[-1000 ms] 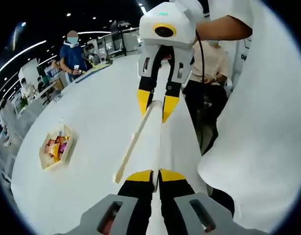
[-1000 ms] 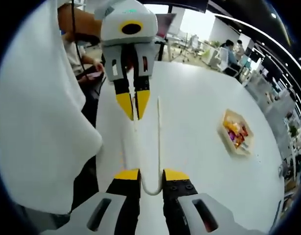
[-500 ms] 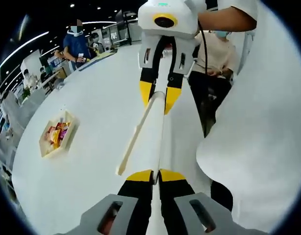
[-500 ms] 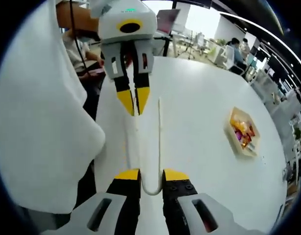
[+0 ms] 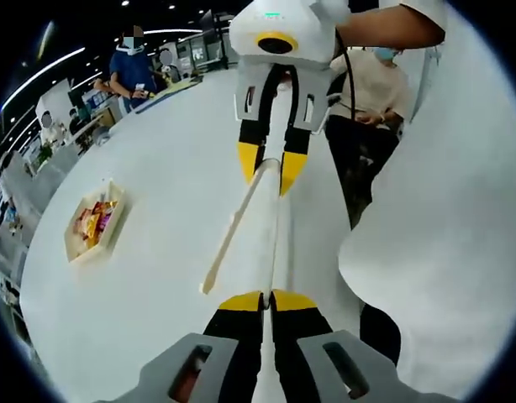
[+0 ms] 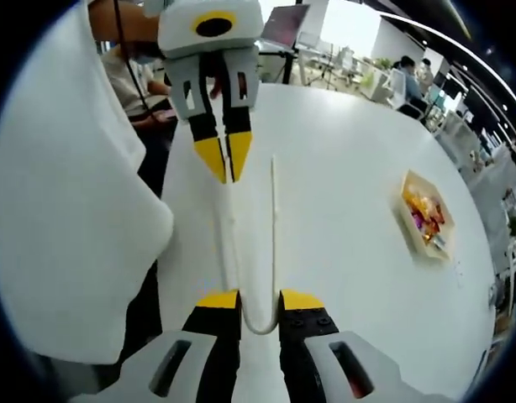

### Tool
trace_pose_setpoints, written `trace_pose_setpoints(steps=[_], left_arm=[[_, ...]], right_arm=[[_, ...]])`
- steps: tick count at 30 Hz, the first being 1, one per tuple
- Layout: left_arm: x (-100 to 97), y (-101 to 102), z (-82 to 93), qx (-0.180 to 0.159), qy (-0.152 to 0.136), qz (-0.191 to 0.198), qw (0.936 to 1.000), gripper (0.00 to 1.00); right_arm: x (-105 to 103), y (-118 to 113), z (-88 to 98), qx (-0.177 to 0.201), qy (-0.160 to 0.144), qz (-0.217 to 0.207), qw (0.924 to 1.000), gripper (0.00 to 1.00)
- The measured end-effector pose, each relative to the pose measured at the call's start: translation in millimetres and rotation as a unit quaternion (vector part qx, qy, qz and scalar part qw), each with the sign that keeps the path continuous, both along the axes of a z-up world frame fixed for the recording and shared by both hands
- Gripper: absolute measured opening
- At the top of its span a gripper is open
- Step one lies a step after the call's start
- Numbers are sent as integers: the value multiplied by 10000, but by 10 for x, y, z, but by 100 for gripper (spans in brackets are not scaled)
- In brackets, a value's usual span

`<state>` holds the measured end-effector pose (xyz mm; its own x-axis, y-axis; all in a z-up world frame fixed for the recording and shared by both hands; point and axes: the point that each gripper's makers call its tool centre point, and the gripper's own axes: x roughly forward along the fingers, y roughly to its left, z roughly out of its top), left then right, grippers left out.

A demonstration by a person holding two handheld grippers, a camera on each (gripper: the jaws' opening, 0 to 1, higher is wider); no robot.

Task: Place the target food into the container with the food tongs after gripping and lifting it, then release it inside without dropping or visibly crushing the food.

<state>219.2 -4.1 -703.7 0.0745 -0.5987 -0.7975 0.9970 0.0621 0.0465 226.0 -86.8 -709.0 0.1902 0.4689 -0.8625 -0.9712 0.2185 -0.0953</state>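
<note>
both grippers hold one pair of white food tongs [image 5: 260, 227] above the white table [image 5: 149, 243]. left gripper [image 5: 266, 300] has its jaws closed on one arm tip; the other arm splays free. right gripper [image 6: 260, 300] has its jaws pinched around the bent hinge end. food [image 6: 428, 217] sits in a wooden container [image 6: 416, 233] near the table's far edge, well apart from the tongs.

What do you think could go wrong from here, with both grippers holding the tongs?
The left gripper pinches only one arm tip of the tongs, and the right gripper holds the bend, so the tongs may twist or slip. The tray of snacks lies well off to the side, so the reach may loosen both holds.
</note>
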Motion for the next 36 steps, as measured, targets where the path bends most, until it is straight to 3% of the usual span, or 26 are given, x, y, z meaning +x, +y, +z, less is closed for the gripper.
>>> trace_pose_setpoints(steps=[9,12,19,23,30,32,36], left_arm=[[79,19,-263,265,-63,184,9995,0],[87,40,-374,337,39,326,9989,0],[10,28,-542,440,77,184,9988,1],[-6,14,-566,394,110,211,9989,1],[26,29,-587,395,-71,358,9986,2],[73,37,-580,363,-518,85,9980,2],[57,33,-595,328,-355,205,9986,2]], right_arm=[[111,0,-238,-142,41,-22,9999,16],[128,17,-319,-176,65,-40,9998,16],[57,-5,-462,-340,201,35,9992,16],[18,-33,-508,-325,315,-50,9990,16],[-4,-78,-567,-328,328,-148,9988,16],[12,-90,-561,-274,331,-240,9988,16],[11,-68,-526,-115,350,-320,9988,20]])
